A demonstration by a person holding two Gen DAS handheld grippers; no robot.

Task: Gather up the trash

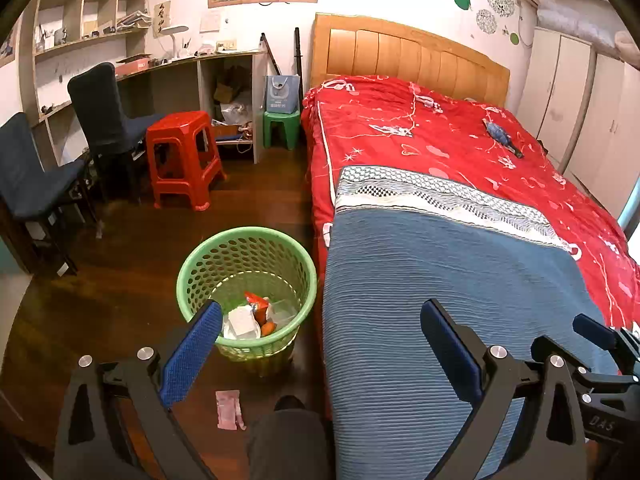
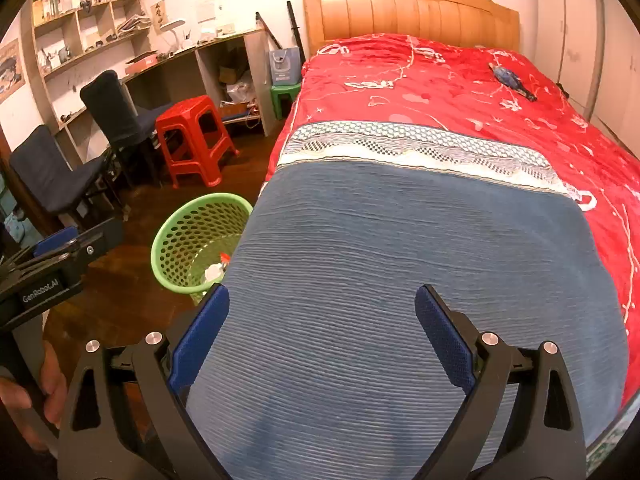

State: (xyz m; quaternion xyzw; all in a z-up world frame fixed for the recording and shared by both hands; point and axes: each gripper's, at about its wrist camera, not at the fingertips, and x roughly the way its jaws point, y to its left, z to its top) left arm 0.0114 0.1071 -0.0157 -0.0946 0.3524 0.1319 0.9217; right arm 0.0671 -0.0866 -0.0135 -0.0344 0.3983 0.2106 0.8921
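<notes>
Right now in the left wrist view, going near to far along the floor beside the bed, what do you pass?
Pink wrapper → green basket holding trash → red stool → green stool with a blue bag on it.

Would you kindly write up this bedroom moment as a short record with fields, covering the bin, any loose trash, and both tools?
setting: bedroom, bed with red cover and blue blanket
bin: green basket on the floor beside the bed, wrappers already inside
loose trash on floor: pink wrapper, near the basket
loose item on bed: blue object on the red cover, too small to identify
left tool: open, empty
right tool: open, empty, over the blanket
</notes>
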